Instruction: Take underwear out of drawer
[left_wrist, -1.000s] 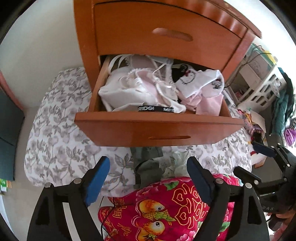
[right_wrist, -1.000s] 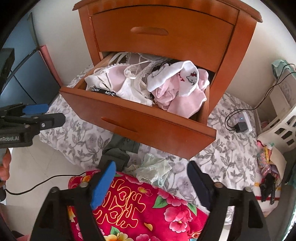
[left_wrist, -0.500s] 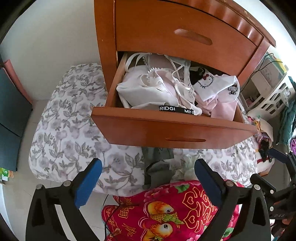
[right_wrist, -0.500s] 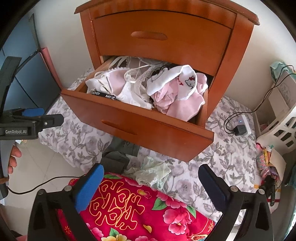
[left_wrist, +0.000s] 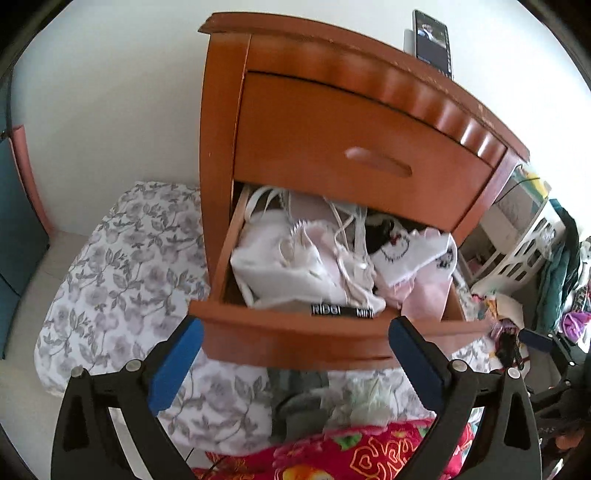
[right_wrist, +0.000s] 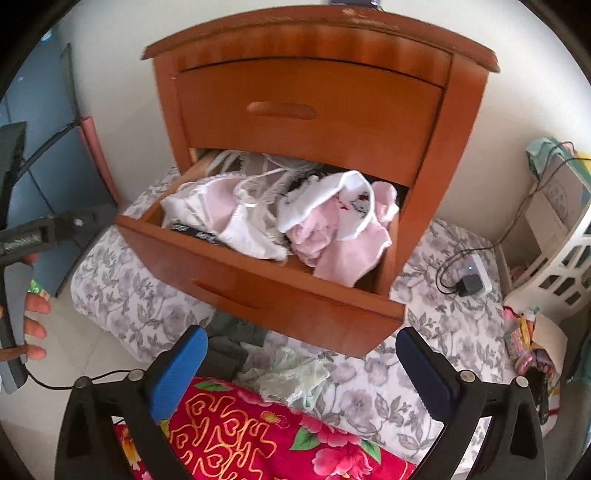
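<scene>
Phone (left_wrist: 432, 38) atop nightstand (right_wrist: 314, 33); floral quilt (right_wrist: 443, 332) below.

Probably bedroom: nightstand (right_wrist: 317, 92); floral bedding (right_wrist: 436, 354)

Open drawer, crowded inside

The lower drawer (right_wrist: 258, 291) juts out mid-frame, packed with underwear (right_wrist: 332, 225); the closed upper drawer (right_wrist: 306, 110) overhangs its rear, leaving top access only near the front.

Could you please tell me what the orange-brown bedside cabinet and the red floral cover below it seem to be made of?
Orange-brown bedside cabinet: apparently varnished wood or veneer, given its glossy sheen and chipped top edge. Red floral cover: printed fabric, probably cotton or polyester; its surface is soft and creased.
</scene>
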